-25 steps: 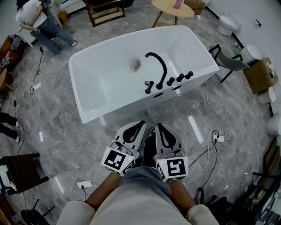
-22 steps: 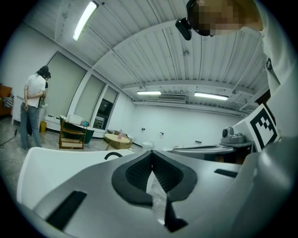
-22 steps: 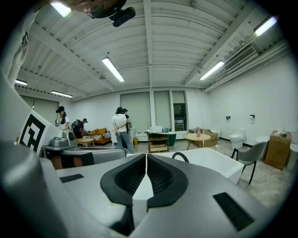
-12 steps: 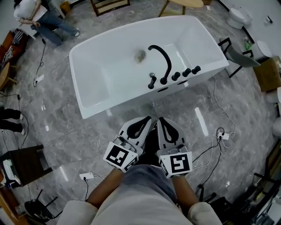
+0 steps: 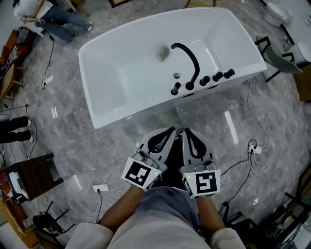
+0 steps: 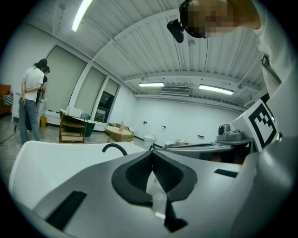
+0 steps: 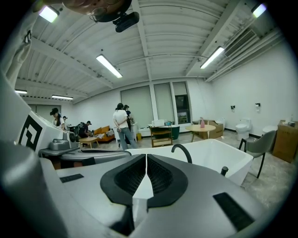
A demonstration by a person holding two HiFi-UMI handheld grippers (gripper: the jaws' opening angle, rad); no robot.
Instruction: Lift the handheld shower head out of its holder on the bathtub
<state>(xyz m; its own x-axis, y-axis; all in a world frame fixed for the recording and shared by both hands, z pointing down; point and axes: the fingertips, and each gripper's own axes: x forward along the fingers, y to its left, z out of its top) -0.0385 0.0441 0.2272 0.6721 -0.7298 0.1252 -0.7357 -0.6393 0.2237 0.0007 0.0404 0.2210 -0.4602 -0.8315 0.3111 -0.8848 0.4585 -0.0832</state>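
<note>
The white bathtub [image 5: 104, 104] lies across the top of the head view. On its near rim stand a black arched spout [image 5: 190, 58] and a row of black fittings. The leftmost upright piece [image 5: 174, 90] looks like the handheld shower head in its holder. My left gripper [image 5: 170, 131] and right gripper [image 5: 186, 131] hang side by side over the floor, short of the tub and touching nothing. Both are shut and hold nothing. The left gripper view shows its jaws [image 6: 152, 152] together and the spout [image 6: 115, 148] beyond. The right gripper [image 7: 146, 156] points at the spout [image 7: 182, 151].
Cables and a power strip [image 5: 101, 187] lie on the grey marble floor. A dark stand [image 5: 30, 177] is at the left and a grey chair [image 5: 284, 57] at the right. People [image 5: 36, 13] stand beyond the tub at the far left. A round table [image 7: 201, 128] stands behind it.
Both shut grippers have stayed side by side and slid lower in the head view. The tub has grown larger and shifted right, so I am closer to it.
</note>
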